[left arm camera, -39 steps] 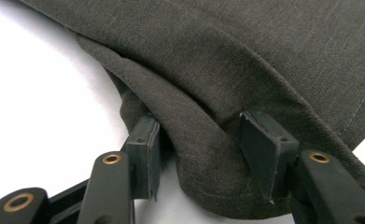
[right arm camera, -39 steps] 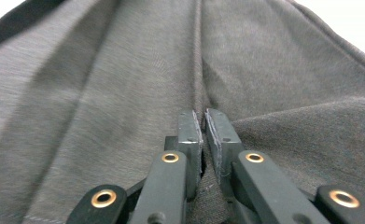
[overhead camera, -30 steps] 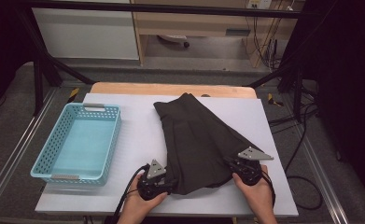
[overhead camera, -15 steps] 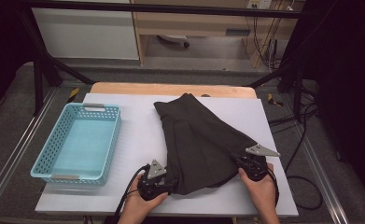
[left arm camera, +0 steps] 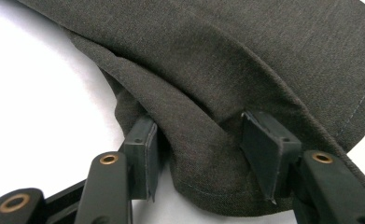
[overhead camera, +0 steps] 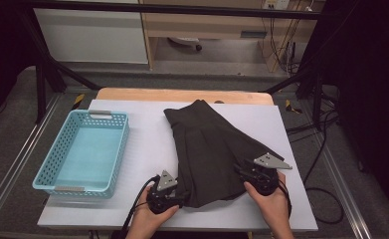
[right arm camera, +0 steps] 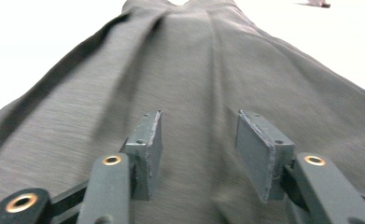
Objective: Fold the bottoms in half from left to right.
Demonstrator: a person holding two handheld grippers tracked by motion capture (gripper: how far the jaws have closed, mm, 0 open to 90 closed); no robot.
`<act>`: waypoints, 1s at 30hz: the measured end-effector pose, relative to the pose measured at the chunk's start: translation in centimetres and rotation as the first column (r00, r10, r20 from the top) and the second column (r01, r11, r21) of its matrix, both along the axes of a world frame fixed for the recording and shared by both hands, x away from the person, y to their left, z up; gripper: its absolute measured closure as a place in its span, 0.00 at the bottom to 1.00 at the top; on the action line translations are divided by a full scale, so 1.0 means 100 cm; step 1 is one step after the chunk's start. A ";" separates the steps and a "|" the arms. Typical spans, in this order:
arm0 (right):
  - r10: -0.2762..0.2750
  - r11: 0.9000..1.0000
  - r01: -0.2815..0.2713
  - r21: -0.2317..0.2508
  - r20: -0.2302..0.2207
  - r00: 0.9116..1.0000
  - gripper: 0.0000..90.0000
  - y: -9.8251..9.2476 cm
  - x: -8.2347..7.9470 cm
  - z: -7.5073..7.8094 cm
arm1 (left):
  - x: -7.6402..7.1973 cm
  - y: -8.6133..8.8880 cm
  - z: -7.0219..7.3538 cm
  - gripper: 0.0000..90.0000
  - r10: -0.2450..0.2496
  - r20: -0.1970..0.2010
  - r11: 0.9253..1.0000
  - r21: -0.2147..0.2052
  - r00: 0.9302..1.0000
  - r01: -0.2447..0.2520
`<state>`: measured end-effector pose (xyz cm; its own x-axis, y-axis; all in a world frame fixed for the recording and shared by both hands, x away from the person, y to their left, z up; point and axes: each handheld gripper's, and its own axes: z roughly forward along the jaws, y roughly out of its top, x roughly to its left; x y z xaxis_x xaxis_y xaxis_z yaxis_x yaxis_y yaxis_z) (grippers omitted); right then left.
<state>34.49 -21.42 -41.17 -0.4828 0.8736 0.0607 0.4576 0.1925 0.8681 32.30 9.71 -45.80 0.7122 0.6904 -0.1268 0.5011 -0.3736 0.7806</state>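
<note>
- Working on the dark garment (overhead camera: 212, 154), which is lying flat on the white table (overhead camera: 147, 149), its near hem directly ahead of both grippers.
- Left gripper (overhead camera: 174, 196) is sitting at the hem's corner on its side, jaws half open; in the left gripper view a fold of the cloth (left arm camera: 208, 140) is lying between the pads (left arm camera: 143, 154) without being visibly pinched.
- Right gripper (overhead camera: 246, 172) is hovering at the hem's other corner; its jaws have just been opening, and in the right gripper view the cloth (right arm camera: 194, 93) is spreading out beyond and below its parted pads (right arm camera: 259, 154), nothing clamped between them.
- Judging by this, the step in hand is taking or re-taking hold of the near edge, probably to fold or lift the garment.
- Next move is likely calling for each gripper to slip one pad under the hem and close on one layer.
- Blue basket (overhead camera: 82, 149) is standing well off beyond the left gripper, on its outer side.
</note>
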 end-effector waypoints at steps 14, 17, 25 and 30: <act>0.090 0.995 -0.091 -0.028 -0.034 0.995 0.56 0.045 -0.008 -0.001 | 0.000 0.000 0.000 0.51 0.005 -0.002 1.000 -0.001 1.000 -0.005; 0.102 0.995 -0.103 -0.017 -0.041 0.994 0.55 0.049 -0.008 -0.003 | 0.000 0.000 0.000 0.51 0.005 0.001 1.000 0.000 1.000 -0.005; 0.136 0.990 -0.138 -0.014 -0.068 0.988 0.53 0.059 -0.008 -0.010 | 0.000 0.000 0.000 0.51 0.004 0.002 1.000 0.001 1.000 -0.004; 0.148 0.988 -0.151 -0.028 -0.084 0.985 0.58 0.062 -0.007 -0.014 | -0.001 0.000 0.000 0.51 0.005 0.002 1.000 0.002 1.000 -0.005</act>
